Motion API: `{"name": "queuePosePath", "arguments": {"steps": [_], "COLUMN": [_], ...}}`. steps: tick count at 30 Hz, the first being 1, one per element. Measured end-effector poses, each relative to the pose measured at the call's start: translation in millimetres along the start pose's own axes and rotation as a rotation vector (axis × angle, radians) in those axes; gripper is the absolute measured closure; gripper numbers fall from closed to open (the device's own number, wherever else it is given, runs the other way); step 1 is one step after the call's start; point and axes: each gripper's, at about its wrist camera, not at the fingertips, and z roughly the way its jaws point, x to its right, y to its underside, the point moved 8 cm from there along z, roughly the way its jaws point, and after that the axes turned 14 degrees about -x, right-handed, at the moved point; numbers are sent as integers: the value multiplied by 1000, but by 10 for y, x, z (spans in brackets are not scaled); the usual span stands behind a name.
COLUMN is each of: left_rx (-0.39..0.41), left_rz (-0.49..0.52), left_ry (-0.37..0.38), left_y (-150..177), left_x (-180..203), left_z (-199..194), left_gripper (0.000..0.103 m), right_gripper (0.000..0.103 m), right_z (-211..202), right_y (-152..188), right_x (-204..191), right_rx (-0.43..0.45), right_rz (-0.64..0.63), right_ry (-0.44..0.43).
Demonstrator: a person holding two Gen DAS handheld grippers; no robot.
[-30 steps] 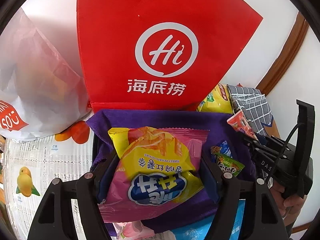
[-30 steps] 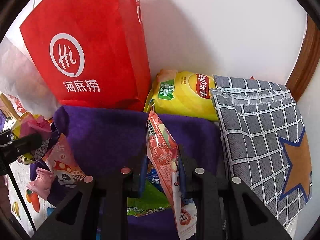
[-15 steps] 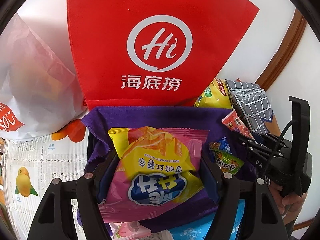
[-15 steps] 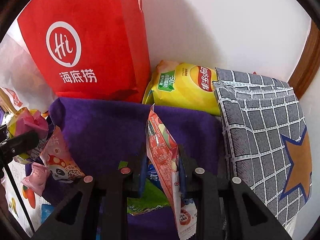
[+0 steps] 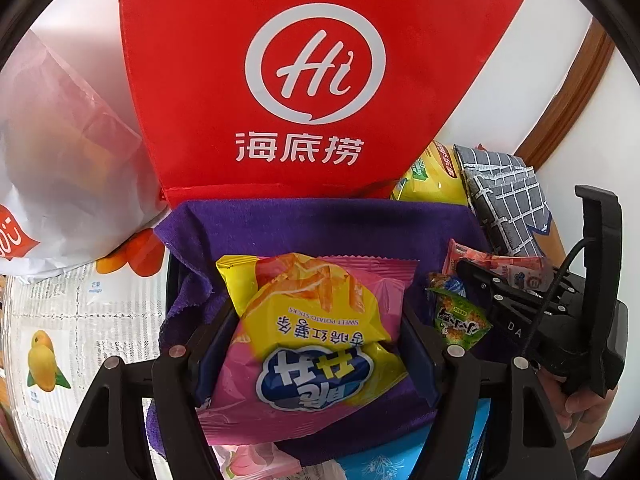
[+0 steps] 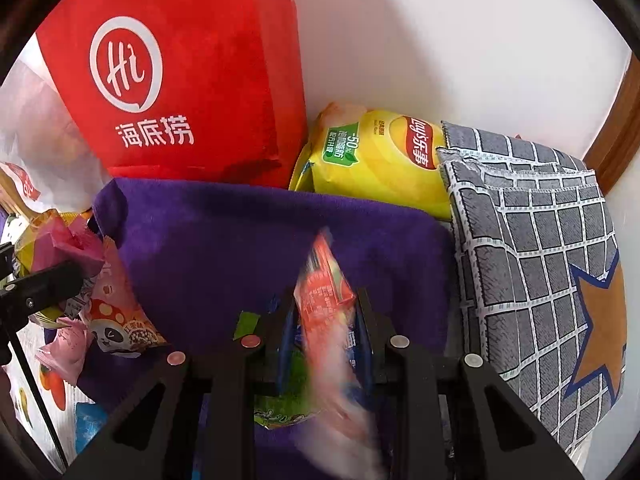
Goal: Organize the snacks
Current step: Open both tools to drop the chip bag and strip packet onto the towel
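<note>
My left gripper (image 5: 316, 344) is shut on a pink and yellow sweet potato sticks bag (image 5: 316, 336), held over a purple cloth-lined bin (image 5: 320, 216). My right gripper (image 6: 326, 320) is shut on a thin red snack packet (image 6: 326, 300), which looks blurred and tilted, low inside the same purple bin (image 6: 248, 236). The right gripper also shows at the right of the left wrist view (image 5: 484, 280), with the red packet (image 5: 496, 260) lying flatter. A small green snack packet (image 5: 460, 320) lies in the bin beside it.
A red Haidilao paper bag (image 5: 312, 80) stands behind the bin. A yellow Lay's chip bag (image 6: 376, 160) and a grey checked cloth bag (image 6: 532, 264) lie at the right by the wall. A white plastic bag (image 5: 60, 152) sits at the left. A panda snack packet (image 6: 116, 320) lies left of the bin.
The right gripper has dropped lower into the purple bin and the red packet has tipped over. The left gripper has held the sweet potato bag almost still over the bin.
</note>
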Motion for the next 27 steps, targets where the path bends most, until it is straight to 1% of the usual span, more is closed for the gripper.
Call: {"name": "queuePosePath", "arguments": {"steps": [11, 18, 22, 24, 27], "left_rx": [-11, -20, -18, -18, -19], "left_rz": [4, 7, 17, 20, 24], "left_ry": [1, 2, -1, 3, 28], "left_y": [4, 8, 9, 11, 16], "left_x": [3, 23, 34, 40, 74], "left_z": [32, 67, 75, 71, 45], "left_gripper": [30, 30, 30, 30, 30], "right_gripper": [76, 75, 65, 63, 59], "right_z": [35, -12, -93, -154, -256], "right_y": [-1, 22, 24, 25, 18], "right_x": [-8, -11, -20, -26, -35], "right_rx": [-5, -2, 14, 27, 47], "right_rz": [-7, -10, -10, -13, -6], "right_ry": [5, 1, 3, 7, -5]}}
